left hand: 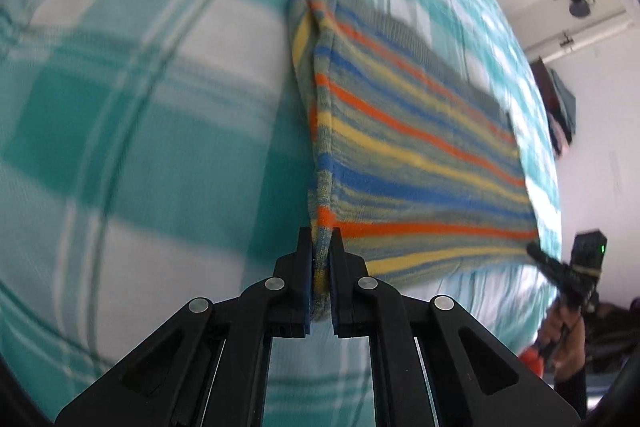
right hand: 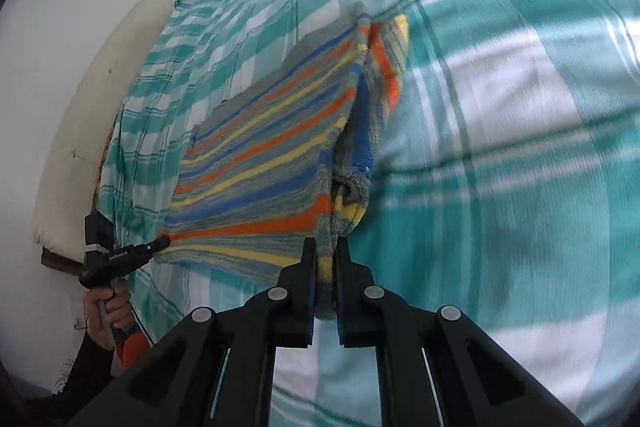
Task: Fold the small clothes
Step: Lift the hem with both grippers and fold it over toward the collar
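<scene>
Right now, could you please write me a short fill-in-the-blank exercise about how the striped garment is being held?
1. The left gripper is ____ on a corner of the striped garment.
2. The garment hangs stretched over a ____ checked bedsheet.
3. The right gripper pinches the garment's other ____.

Missing words: shut; teal-and-white; corner
</scene>
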{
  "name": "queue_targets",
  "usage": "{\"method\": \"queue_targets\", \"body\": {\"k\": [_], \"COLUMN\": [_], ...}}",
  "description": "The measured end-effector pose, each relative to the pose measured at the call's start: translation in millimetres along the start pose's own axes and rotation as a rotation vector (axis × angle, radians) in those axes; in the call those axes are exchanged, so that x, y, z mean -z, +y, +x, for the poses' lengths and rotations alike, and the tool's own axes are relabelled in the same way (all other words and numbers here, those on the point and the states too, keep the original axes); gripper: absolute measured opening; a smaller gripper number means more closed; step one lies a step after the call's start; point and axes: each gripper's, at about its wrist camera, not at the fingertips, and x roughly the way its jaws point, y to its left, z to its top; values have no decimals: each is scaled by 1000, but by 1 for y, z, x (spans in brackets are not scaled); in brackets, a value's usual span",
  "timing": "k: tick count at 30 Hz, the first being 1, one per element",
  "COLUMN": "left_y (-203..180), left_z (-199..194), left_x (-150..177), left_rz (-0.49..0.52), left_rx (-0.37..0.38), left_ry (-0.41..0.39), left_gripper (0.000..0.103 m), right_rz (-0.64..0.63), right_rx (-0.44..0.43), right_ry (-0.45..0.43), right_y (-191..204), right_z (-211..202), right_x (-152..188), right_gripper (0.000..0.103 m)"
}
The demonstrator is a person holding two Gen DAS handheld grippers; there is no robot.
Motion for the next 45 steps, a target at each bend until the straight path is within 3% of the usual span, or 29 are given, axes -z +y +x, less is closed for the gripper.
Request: {"method": "queue_targets", "body": {"k": [3,4,6,8,9,11,13,14,15,16,19,24,27,29,30,31,32,35,45], "left_y": [10,13,20,19,17,10,5,3,2,4,10,8,9,10,9,8,7,3,-9], "left_z": [5,2,-8,-15,-14,-7,0,3,6,10,10,9,9,10,9,9,8,7,7], "left_x": [16,17,26,35,37,36,33,33,34,36,43,50,50,49,49,50,50,51,54], "left_rz": [-24,-53,-119,-145,-143,-128,-128,-131,-131,-137,-172,-173,-177,-178,-172,-163,-153,-140,-132], "left_rx": [-22,1,34,46,43,40,49,50,46,49,75,63,66,69,64,57,50,30,-20], "left_ry": [-39,-59,-110,-165,-177,-185,-193,-205,-207,-188,-208,-236,-234,-234,-235,-236,-237,-240,-237], "left_gripper": [22,24,46,59,60,61,60,49,14,11,10,10,10,10,10,10,10,10,10], "right_rz": [8,9,7,-63,-113,-204,-271,-296,-332,-365,-461,-598,-669,-714,-722,-728,-727,-646,-661], "right_rx": [28,71,107,264,333,380,352,337,314,295,257,255,346,472,529,569,609,540,461], "right_ry": [39,50,50,9,-6,-26,-18,-1,23,42,109,198,242,283,292,293,268,232,212], "right_y": [-13,-15,-13,7,21,52,87,103,125,145,210,303,342,351,349,346,342,328,333], "right_z": [6,9,4,-11,-17,-22,-14,-7,7,21,81,200,269,311,324,329,330,311,287], "right_x": [19,23,25,24,22,16,5,0,-8,-15,-32,-42,-38,-32,-30,-30,-31,-41,-50], "right_gripper": [11,22,30,41,41,41,41,41,41,42,57,59,59,58,44,18,10,9,9]}}
